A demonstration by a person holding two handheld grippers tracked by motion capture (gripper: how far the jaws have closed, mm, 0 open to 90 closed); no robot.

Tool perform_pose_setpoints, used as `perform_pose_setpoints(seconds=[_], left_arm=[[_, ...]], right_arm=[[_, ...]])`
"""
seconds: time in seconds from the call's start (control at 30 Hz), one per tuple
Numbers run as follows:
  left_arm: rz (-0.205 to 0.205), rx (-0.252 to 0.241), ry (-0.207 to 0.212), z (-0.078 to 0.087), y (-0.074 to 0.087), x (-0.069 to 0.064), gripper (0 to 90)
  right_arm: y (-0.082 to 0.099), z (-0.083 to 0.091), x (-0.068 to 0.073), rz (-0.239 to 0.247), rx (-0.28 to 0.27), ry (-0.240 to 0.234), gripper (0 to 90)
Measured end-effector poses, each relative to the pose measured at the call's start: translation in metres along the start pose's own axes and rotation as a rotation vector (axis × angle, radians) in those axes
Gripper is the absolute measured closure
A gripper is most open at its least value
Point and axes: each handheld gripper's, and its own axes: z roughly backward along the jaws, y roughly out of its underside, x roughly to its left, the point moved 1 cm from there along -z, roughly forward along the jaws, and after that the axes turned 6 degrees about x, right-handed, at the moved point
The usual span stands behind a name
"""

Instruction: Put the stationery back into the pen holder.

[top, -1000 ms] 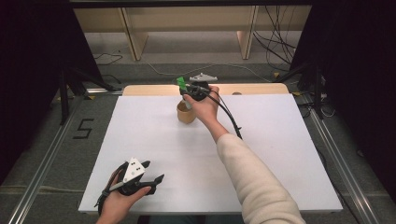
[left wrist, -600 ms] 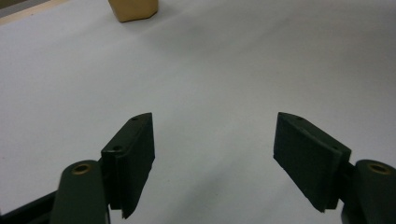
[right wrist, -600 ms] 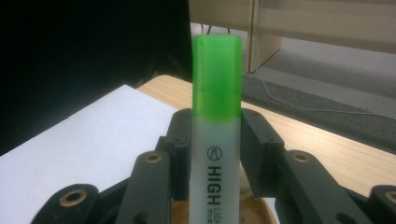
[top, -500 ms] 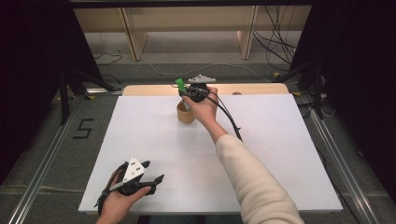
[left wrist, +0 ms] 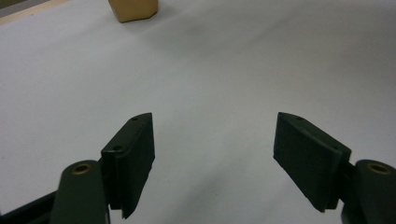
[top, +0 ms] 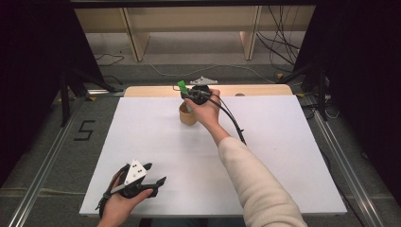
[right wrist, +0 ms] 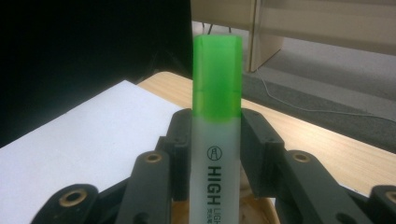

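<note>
A green-capped highlighter [right wrist: 217, 116] with a white barrel stands upright between the jaws of my right gripper [right wrist: 217, 140], which is shut on it. In the high view the same highlighter [top: 182, 87] is held by my right gripper [top: 189, 97] just above a tan cup [top: 187, 116] at the far middle of the white table. The cup's rim [right wrist: 261, 210] lies right under the jaws. My left gripper [top: 153, 182] rests near the table's front left edge. Its jaws stand open over bare white surface [left wrist: 212, 154], with the tan cup [left wrist: 133, 9] far ahead.
The white sheet [top: 283, 156] covers the table, with a wooden strip [top: 255, 90] along its far edge. A black cable [top: 231, 123] trails from the right gripper over the table. Beyond are shelves and floor cables.
</note>
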Motion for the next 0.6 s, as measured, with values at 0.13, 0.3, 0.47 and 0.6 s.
perform_pose_setpoints(seconds=[0.13,0.3,0.47,0.6], left_arm=[[-0.001,0.001,0.000,-0.0001,0.0000,0.0000,29.2],[-0.001,0.000,0.000,0.0000,0.0000,-0.0001,29.1],[-0.001,0.001,0.001,-0.0002,0.0000,0.0000,29.2],[-0.001,0.000,0.001,0.0000,0.0000,-0.0001,29.1]], right_arm=[[0.0014,0.0001,-0.0004,0.008,-0.002,0.000,66.5],[0.0039,0.0000,-0.0006,0.006,0.002,0.004,66.4],[0.0053,-0.0008,-0.0009,0.014,-0.006,0.002,66.3],[0.0053,-0.0007,-0.0007,0.017,-0.004,0.003,66.2]])
